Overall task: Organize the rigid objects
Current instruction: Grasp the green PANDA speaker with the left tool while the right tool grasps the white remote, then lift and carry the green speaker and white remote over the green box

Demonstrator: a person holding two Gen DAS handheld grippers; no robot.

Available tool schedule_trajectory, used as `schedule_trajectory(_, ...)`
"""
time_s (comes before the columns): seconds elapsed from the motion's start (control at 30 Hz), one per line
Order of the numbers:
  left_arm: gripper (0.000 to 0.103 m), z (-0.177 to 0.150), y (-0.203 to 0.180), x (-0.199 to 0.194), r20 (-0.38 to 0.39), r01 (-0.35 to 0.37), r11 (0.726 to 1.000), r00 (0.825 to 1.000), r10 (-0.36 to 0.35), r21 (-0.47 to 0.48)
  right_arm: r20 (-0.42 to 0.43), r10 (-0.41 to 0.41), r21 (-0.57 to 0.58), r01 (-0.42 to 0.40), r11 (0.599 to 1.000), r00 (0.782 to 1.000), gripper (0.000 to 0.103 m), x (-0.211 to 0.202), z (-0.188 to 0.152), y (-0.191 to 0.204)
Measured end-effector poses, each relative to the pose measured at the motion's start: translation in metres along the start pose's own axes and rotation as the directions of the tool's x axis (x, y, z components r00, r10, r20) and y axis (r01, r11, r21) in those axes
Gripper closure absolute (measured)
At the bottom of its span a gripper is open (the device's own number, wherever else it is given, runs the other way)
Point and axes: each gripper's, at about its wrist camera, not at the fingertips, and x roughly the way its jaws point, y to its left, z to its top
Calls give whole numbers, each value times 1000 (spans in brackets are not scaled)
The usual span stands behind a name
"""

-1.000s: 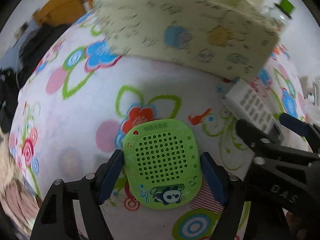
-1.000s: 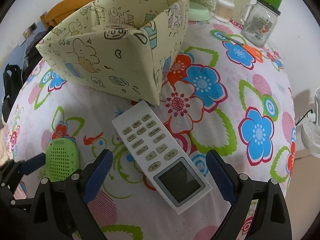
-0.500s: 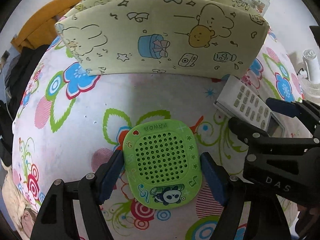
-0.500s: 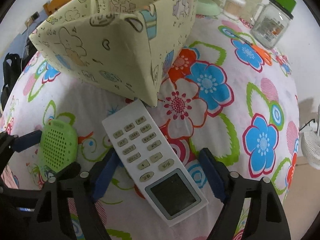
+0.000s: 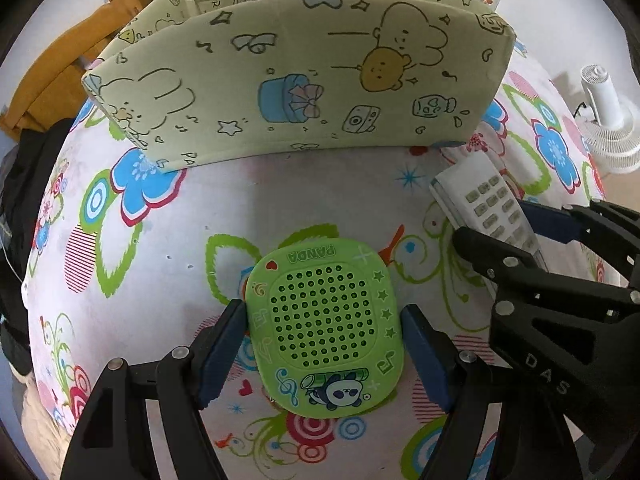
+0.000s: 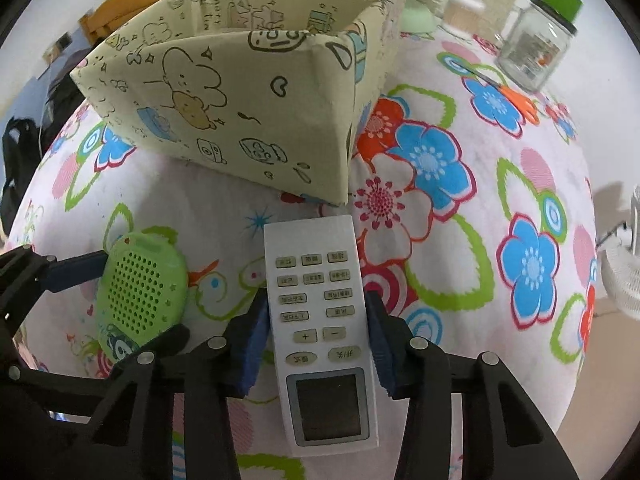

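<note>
So nothing sat in the pale yellow cartoon cloth box at the top yet: the left gripper squeezed the green square panda speaker low down, and the right gripper squeezed the white remote control.

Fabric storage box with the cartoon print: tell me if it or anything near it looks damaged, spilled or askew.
Nothing stands out. The pale yellow cartoon-print fabric box stands upright and undamaged on the flowered tablecloth. The green square panda speaker sits between the left gripper's fingers, the white remote control between the right gripper's. Nothing spilled.
</note>
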Motion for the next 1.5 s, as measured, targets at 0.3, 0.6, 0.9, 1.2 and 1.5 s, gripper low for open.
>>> schedule_trajectory(0.3,24,4,30,-4,5,11,998,1000,-11,64,-8,3,154,-2,988,1000,55,-11,-16,16)
schedule_trajectory(0.6,24,10,47,-27,46,28,987,998,-36,159,18,-21,260,16,965,1000,56,-33,-21,37)
schedule_trajectory(0.9,24,21,65,-56,92,43,974,994,-65,222,57,-44,334,22,942,997,56,-62,-11,50)
schedule_trajectory(1.2,24,28,61,-87,159,35,962,984,-81,271,109,-100,391,50,919,989,56,-88,12,51)
schedule_trajectory(1.5,24,34,66,-109,196,34,955,976,-95,294,147,-127,412,56,910,981,56,-110,26,61)
